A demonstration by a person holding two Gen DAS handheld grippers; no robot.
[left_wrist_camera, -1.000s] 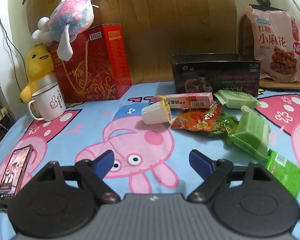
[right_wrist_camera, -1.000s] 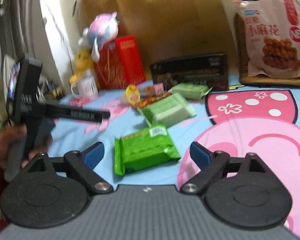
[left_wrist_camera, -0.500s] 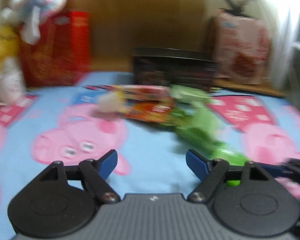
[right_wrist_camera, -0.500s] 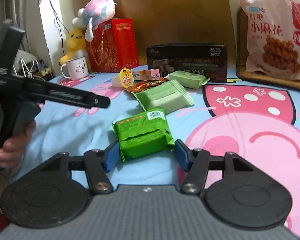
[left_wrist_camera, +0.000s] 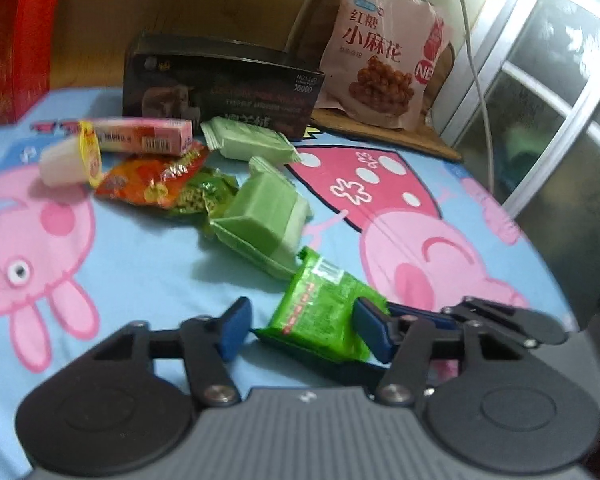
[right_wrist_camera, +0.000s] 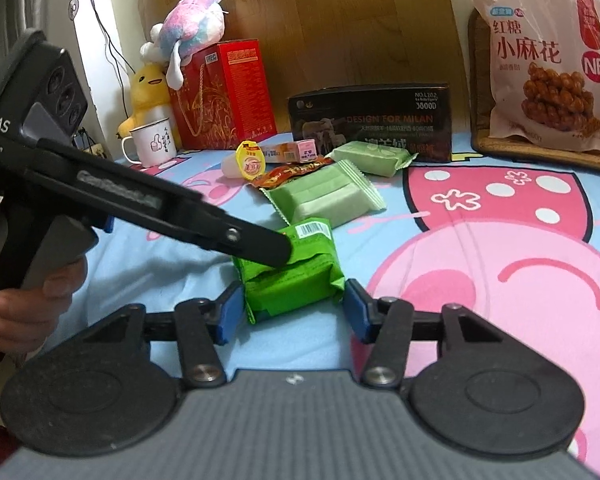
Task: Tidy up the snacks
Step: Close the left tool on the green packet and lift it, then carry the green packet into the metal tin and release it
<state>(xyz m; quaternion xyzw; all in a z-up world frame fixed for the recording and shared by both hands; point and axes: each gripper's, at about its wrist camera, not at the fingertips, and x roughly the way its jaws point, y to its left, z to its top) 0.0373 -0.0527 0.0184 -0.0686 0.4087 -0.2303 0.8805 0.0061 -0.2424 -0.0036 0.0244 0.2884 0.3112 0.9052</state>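
1. Left tongs [left_wrist_camera: 298, 326], half open after just closing, bracket the bright green snack packet [left_wrist_camera: 320, 308] without clear pad contact.
2. Right tongs [right_wrist_camera: 294, 310], narrowing too, clench that packet's near end on the cartoon-print sheet [right_wrist_camera: 480, 264].
3. Pale green packets [right_wrist_camera: 326, 198] lie just behind.

Beneath my fingers spreads a light-blue bedsheet [right_wrist_camera: 480, 344] printed with pink cartoon pigs. Ahead of my fingers a wood-grain panel [right_wrist_camera: 340, 20] stands upright against a pale wall [right_wrist_camera: 96, 52]. To the right of my left fingers, a white-framed window [left_wrist_camera: 540, 80] admits daylight; a white cable [left_wrist_camera: 476, 64] hangs before it. Far ahead, at right, a woven mat [right_wrist_camera: 540, 152] lies along the sheet's edge.
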